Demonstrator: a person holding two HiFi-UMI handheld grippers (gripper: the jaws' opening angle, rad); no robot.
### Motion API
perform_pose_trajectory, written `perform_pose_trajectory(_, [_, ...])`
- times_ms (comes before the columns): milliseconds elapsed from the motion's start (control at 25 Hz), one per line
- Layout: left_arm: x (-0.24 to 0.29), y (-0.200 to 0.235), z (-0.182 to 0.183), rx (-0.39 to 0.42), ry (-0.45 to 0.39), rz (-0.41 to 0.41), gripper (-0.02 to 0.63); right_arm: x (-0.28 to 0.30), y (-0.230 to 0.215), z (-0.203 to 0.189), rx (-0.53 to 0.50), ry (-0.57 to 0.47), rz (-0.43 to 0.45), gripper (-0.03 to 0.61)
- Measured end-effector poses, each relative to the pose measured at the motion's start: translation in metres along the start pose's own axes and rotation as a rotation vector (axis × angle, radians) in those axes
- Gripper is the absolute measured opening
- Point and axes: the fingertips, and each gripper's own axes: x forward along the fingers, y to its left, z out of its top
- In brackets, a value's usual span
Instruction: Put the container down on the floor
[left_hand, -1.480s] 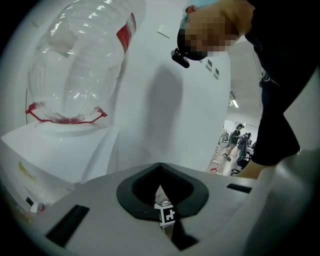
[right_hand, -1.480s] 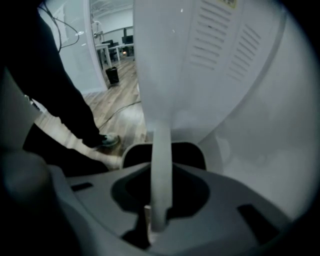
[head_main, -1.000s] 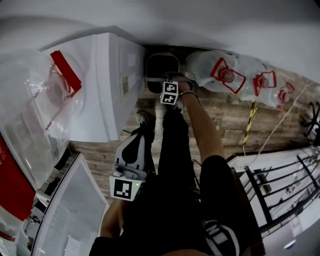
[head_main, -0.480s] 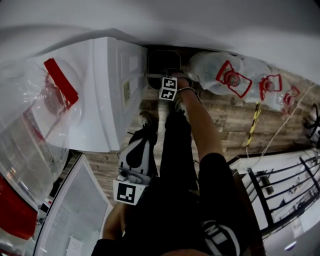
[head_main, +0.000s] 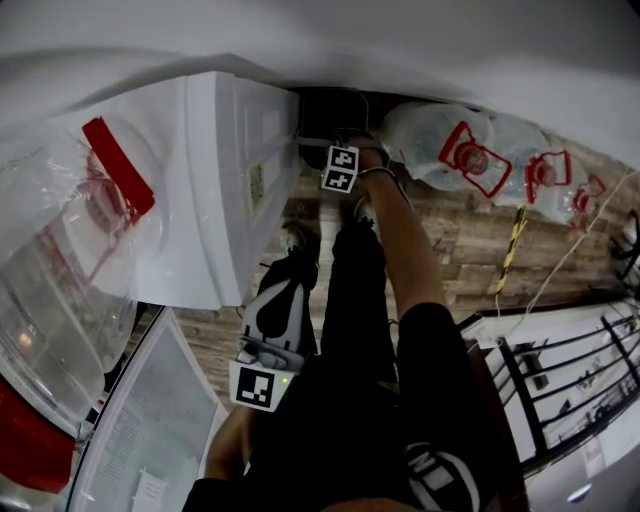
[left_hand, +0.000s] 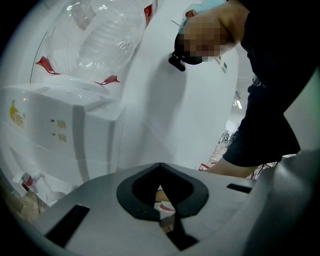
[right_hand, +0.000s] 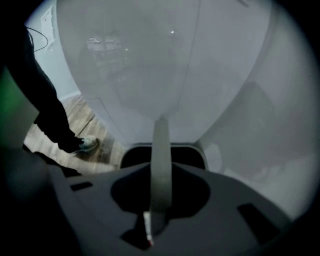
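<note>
The container (head_main: 326, 122) is a dark grey bin with a pale rim, low in the corner between the white cabinet and the bottles. I cannot tell whether it touches the floor. My right gripper (head_main: 337, 150) points steeply down over it, shut on its grey strap handle (right_hand: 160, 165). In the right gripper view the bin's dark mouth (right_hand: 187, 156) lies just beyond the right gripper (right_hand: 152, 220). My left gripper (head_main: 288, 265) hangs beside the person's leg. The left gripper (left_hand: 162, 202) has its jaws together with nothing held.
A white cabinet (head_main: 215, 180) stands left of the bin. Clear water bottles with red labels (head_main: 455, 150) lie to its right on the wooden floor (head_main: 470, 240). A large clear bottle (head_main: 60, 250) fills the left. A black rack (head_main: 560, 370) is at right, and a shoe (right_hand: 87, 144) is nearby.
My right gripper has sunk toward the floor with the container hanging from it. The left gripper has stayed where it was.
</note>
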Motion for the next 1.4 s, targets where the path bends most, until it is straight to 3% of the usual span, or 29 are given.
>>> perform_pose_trajectory(200, [-0.001,0.001,0.004,-0.008,-0.017,0.002,0.026,-0.002,-0.006,-0.003,0.026,0.003,-0.029,0.090])
perform_pose_trajectory(280, [-0.003,0.001,0.006,-0.027,-0.031,-0.001,0.026,-0.004,-0.009,-0.002,0.047,-0.006,-0.035,0.135])
perform_pose_trajectory(480, [-0.004,-0.003,0.006,-0.026,-0.022,-0.015,0.026,-0.012,-0.013,0.001,0.062,-0.013,-0.048,0.170])
perform_pose_trajectory(1200, [-0.047,-0.008,0.036,-0.004,-0.064,-0.057,0.026,-0.086,-0.007,0.014,0.133,-0.036,-0.144,0.176])
perform_pose_trajectory(1400, [-0.064,-0.018,0.054,-0.001,-0.077,-0.086,0.026,-0.123,-0.001,0.020,0.224,-0.055,-0.171,0.176])
